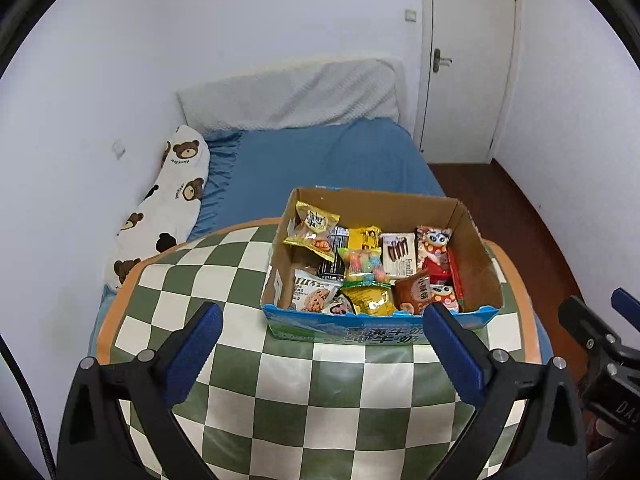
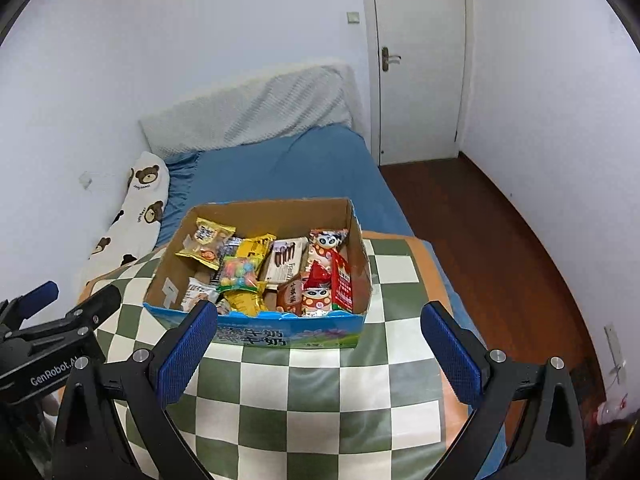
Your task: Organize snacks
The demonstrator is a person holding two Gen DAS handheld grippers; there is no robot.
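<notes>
Blue ribbed pads on black arms: the left gripper (image 1: 322, 336) has its fingers spread wide with nothing between them, and the right gripper (image 2: 318, 334) is likewise spread and empty. Both hover above a green-and-white checked cloth (image 1: 280, 400), side by side.

Just beyond both sets of fingertips: a cut-down cardboard milk carton box (image 1: 476, 248), brown inside, blue printed front wall facing the fingers. In the left view it lies between the fingers and towards the right one; in the right view, towards the left one.

Contents, all inside the box walls: a gold biscuit packet (image 1: 314, 226) at the far left; a yellow packet (image 1: 364, 236); a clear bag of coloured candies (image 1: 362, 266) in the middle; a white wafer pack marked Franzzi (image 1: 398, 252); panda-print red packets (image 1: 434, 248) along the right wall; a brown packet (image 1: 416, 290); a white cookie packet (image 1: 314, 292) and a yellow crinkled packet (image 1: 370, 300) nearest the fingers. They overlap loosely rather than in rows.

No snack shows on the cloth outside the box. This fits either snacks already gathered in, or a box awaiting sorting; the pictures do not settle which.

Beyond: a blue-sheeted bed (image 1: 320, 160), a bear-print pillow (image 1: 168, 200), a white door (image 1: 468, 60).
</notes>
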